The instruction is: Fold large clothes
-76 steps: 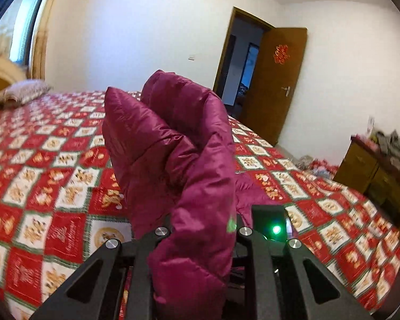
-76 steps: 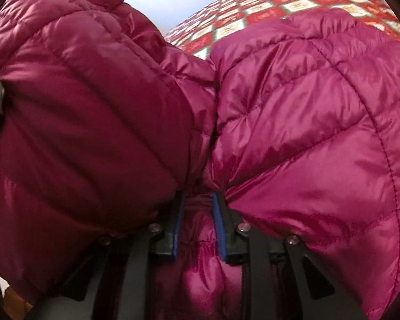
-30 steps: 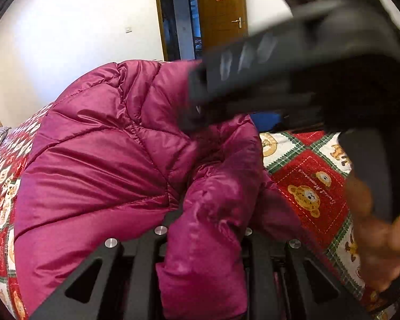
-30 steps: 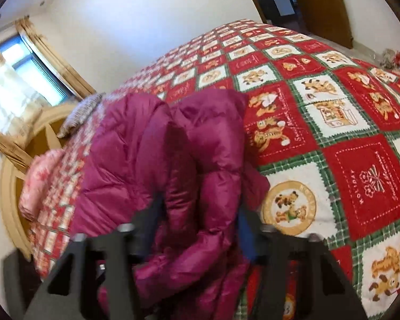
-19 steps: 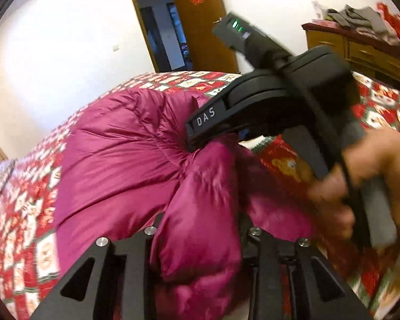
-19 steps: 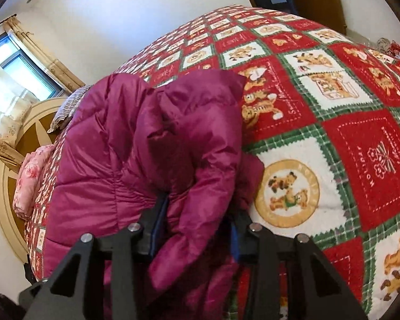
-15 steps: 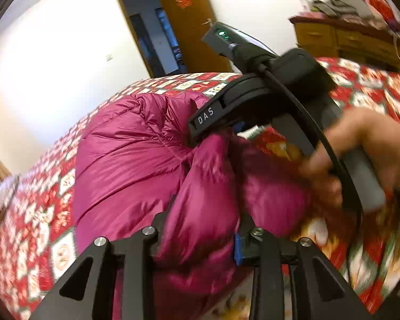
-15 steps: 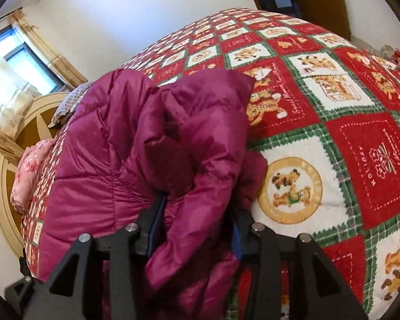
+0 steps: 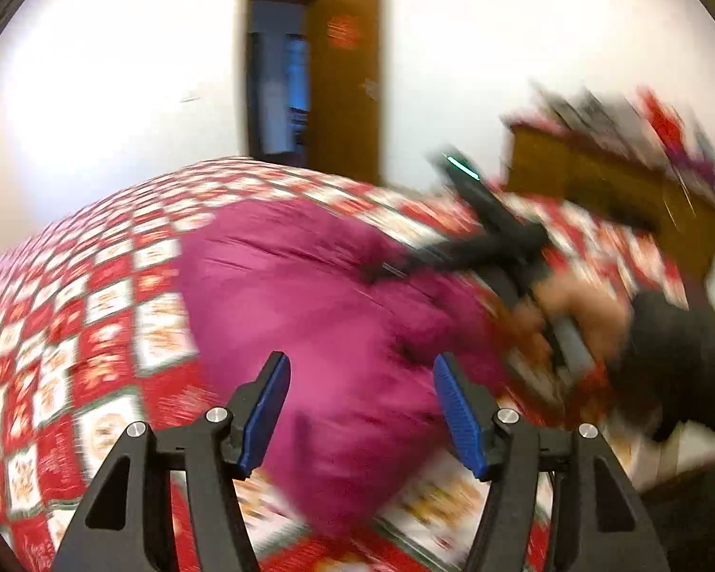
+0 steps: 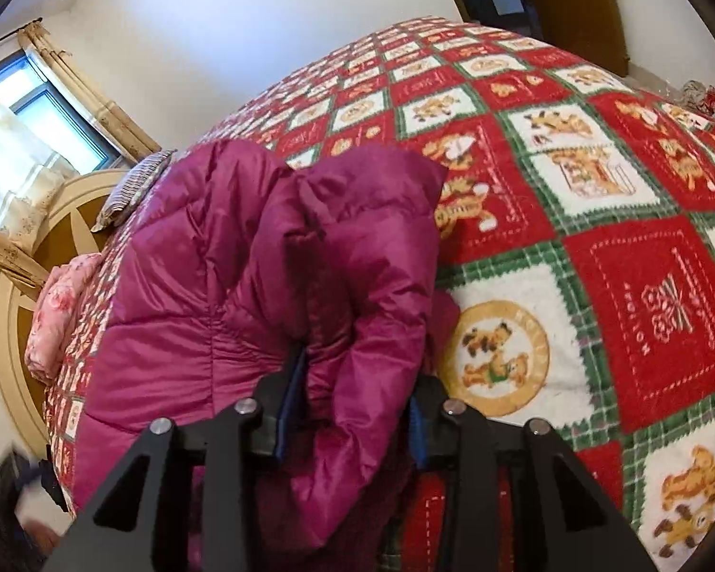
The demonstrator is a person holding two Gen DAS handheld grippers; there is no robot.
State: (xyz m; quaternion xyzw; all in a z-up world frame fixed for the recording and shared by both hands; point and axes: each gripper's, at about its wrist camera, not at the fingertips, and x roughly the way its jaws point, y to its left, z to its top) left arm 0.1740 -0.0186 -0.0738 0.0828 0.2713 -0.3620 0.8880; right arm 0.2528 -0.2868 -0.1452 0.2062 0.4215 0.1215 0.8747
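Your left claw (image 9: 361, 410) has just opened off the puffy, slippery jacket (image 9: 319, 314) while your right claw (image 10: 352, 405) pinches its padded edge at six o'clock, so grip thick seams.

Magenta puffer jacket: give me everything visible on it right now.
The magenta puffer jacket is shiny, quilted in stitched panels, and bunched into a thick mound on the red, white and green bedspread near the bed's edge. The right tongs clamp a folded roll of it between blue pads. The left tongs have just been opening; their pads stand apart and clear of the fabric, which lies beyond them. That view is motion-blurred. No zip, hood or label shows.
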